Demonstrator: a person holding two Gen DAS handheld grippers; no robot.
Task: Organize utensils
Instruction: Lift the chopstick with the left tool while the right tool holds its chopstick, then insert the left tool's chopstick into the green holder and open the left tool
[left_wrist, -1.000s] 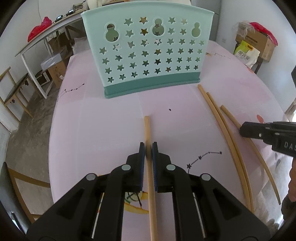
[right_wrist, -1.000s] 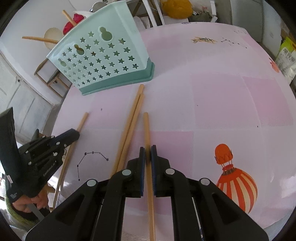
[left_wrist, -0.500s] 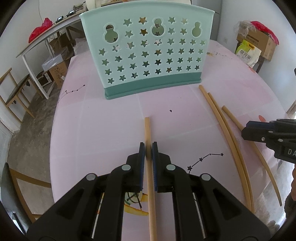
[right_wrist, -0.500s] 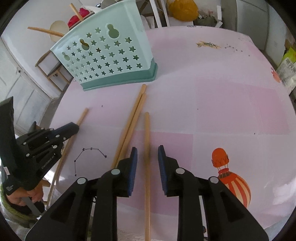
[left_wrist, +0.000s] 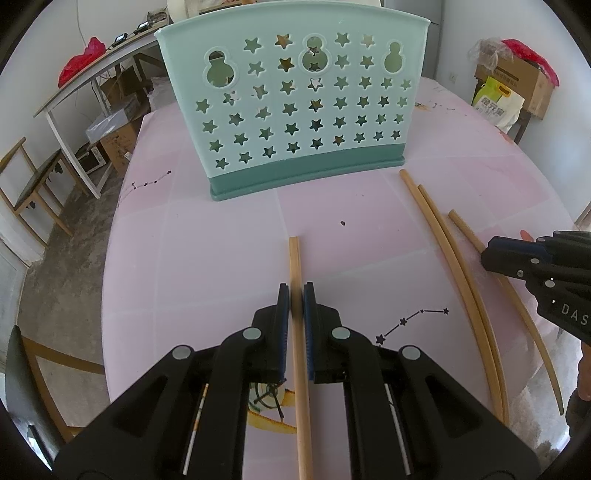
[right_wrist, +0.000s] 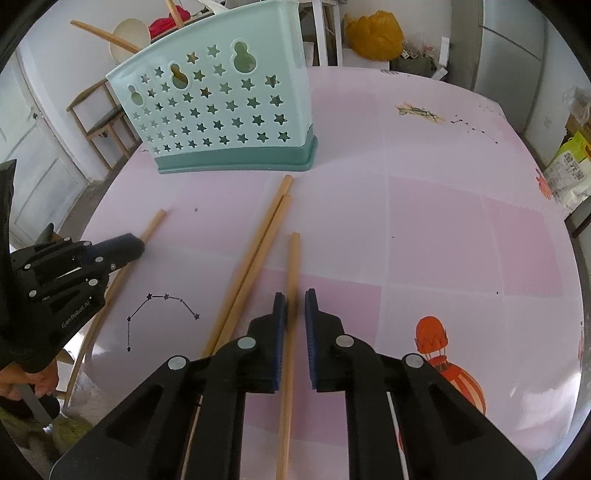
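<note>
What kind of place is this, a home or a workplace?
Probably a home room also used for storage, not a tidy kitchen. A table with a pink printed cloth holds a mint utensil holder and wooden chopsticks; cardboard boxes and bags stand around.

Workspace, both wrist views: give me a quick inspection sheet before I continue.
Surface: pink patterned tablecloth, round table.
Job's things: teal star-cut utensil holder upright; four chopsticks on the cloth, a pair lying together; more sticks stand in the holder.
Clutter: small dark speck.
Grippers: left gripper shut on one chopstick; right gripper slightly open astride another chopstick.
Cables: nothing seen.
Surroundings: chairs, boxes, bags, side table.
</note>
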